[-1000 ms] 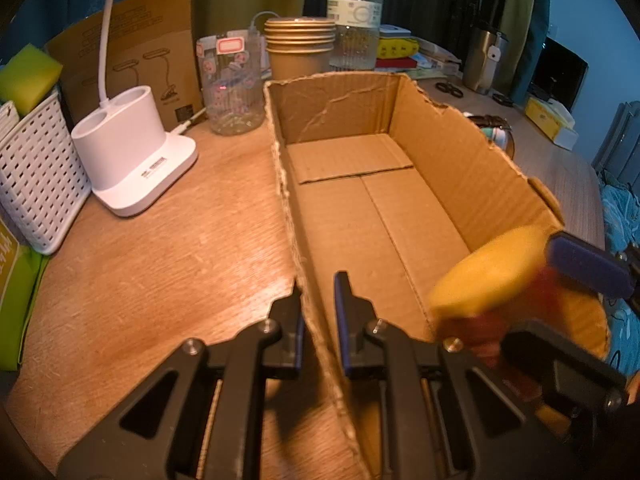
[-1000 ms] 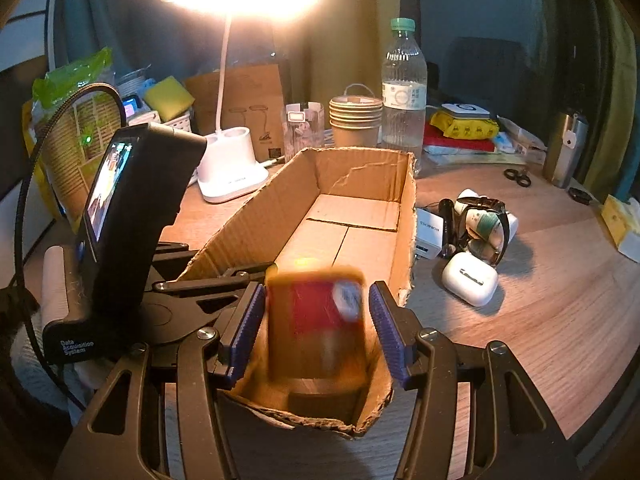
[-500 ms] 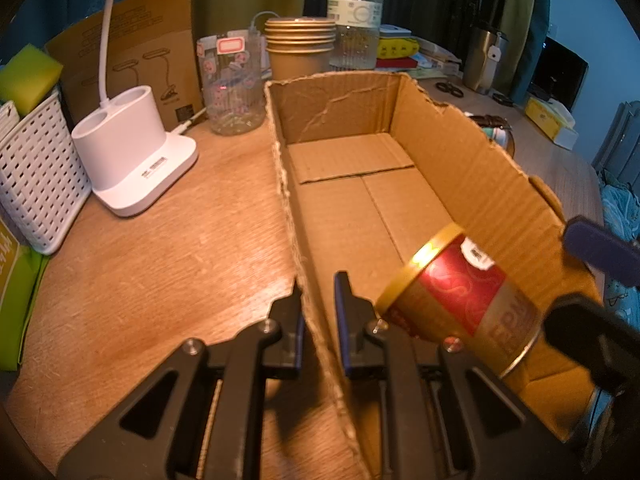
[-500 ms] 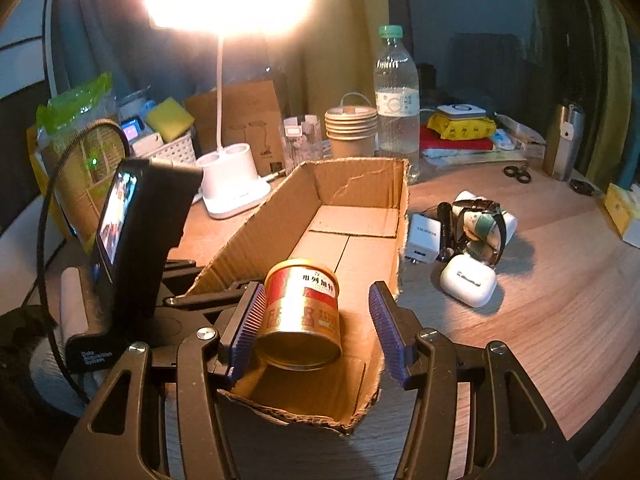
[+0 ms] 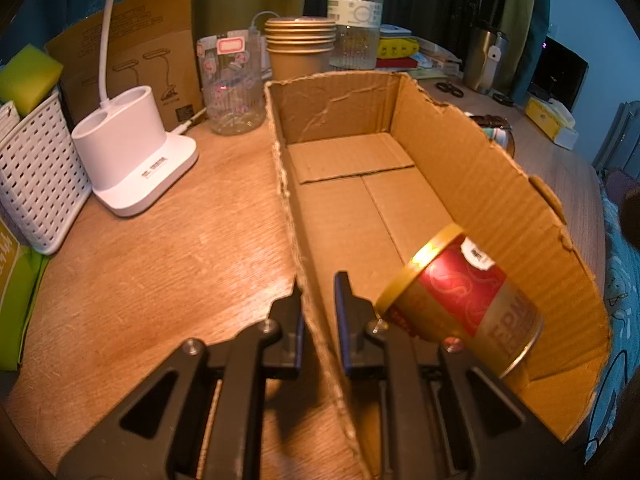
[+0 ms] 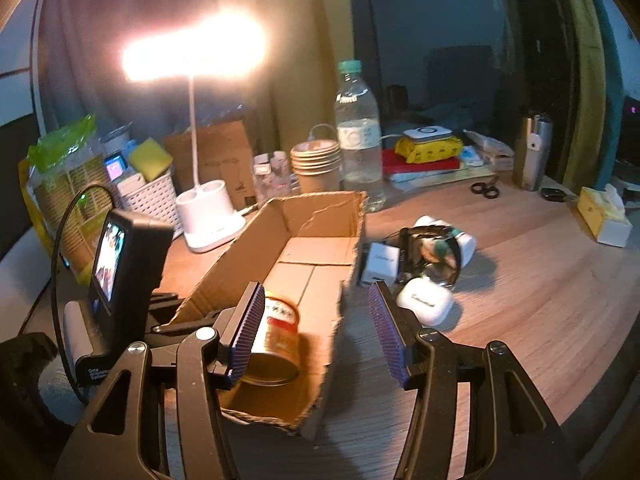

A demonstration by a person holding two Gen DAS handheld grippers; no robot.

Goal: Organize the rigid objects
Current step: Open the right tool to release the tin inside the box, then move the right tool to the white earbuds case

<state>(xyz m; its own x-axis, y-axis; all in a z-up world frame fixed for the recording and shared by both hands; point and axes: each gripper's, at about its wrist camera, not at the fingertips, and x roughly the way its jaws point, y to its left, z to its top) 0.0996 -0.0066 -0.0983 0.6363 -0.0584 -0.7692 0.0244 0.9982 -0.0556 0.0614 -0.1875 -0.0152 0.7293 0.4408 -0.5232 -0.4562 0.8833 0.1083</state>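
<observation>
A red and gold can (image 5: 464, 300) lies tilted on its side in the near end of an open cardboard box (image 5: 480, 168); it also shows in the right wrist view (image 6: 276, 340). My left gripper (image 5: 318, 312) is shut on the box's left wall near its front corner. My right gripper (image 6: 316, 340) is open and empty, above the box's (image 6: 320, 216) near right corner. A white earbud case (image 6: 426, 300), a white charger (image 6: 380, 262) and a watch on a white item (image 6: 440, 246) lie on the table right of the box.
A white lamp base (image 5: 132, 160), a white basket (image 5: 36, 176), a clear cup (image 5: 232, 88), stacked paper cups (image 5: 300, 48) and a water bottle (image 5: 356, 12) stand left of and behind the box. Scissors (image 6: 484, 190), a steel flask (image 6: 532, 156) and a tissue box (image 6: 604, 216) lie far right.
My right gripper let go of the can, which dropped into the box and tipped on its side. The right gripper then pulled back up and right. The left gripper stayed put.
</observation>
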